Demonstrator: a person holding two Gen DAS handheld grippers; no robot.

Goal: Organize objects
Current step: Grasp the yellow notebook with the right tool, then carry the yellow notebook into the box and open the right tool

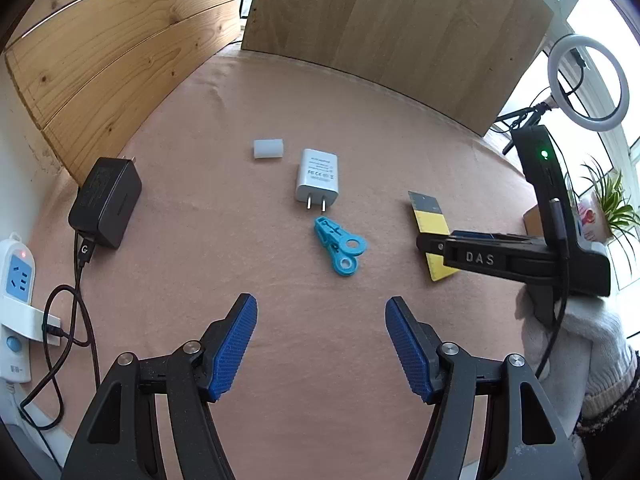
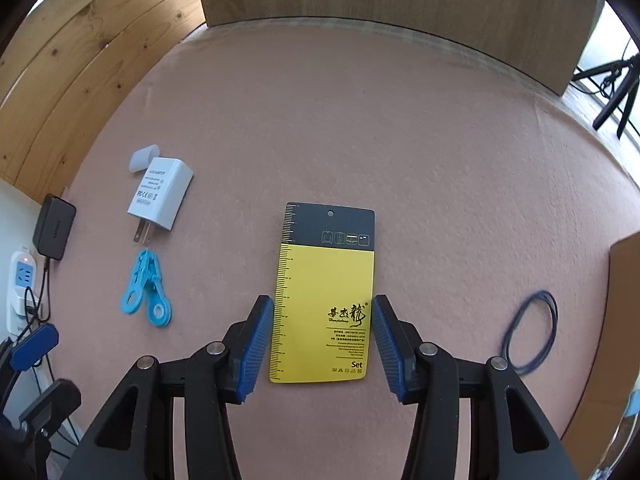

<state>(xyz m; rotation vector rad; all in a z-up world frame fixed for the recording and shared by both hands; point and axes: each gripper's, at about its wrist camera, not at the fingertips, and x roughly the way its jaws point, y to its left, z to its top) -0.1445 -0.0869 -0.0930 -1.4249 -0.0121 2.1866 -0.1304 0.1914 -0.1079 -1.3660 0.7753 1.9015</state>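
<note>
The right tool (image 2: pixel 322 344) is spread wide, its blue ribbed pads on either side of the yellow-and-black card tag with a printed ruler edge (image 2: pixel 324 300), which lies flat on the pink felt surface (image 2: pixel 400 140); contact is unclear. The left tool (image 1: pixel 320 344) gapes wide and empty. Ahead of it lie a light blue plastic clip (image 1: pixel 340 250), then a white two-prong plug adapter (image 1: pixel 318 178), then a small translucent white cap (image 1: pixel 268 149).

"DAS" stands on the right gripper (image 1: pixel 476 258); "Set" on the yellow card (image 2: pixel 324 300); "FC CE" on the white adapter (image 2: pixel 158 196).
</note>
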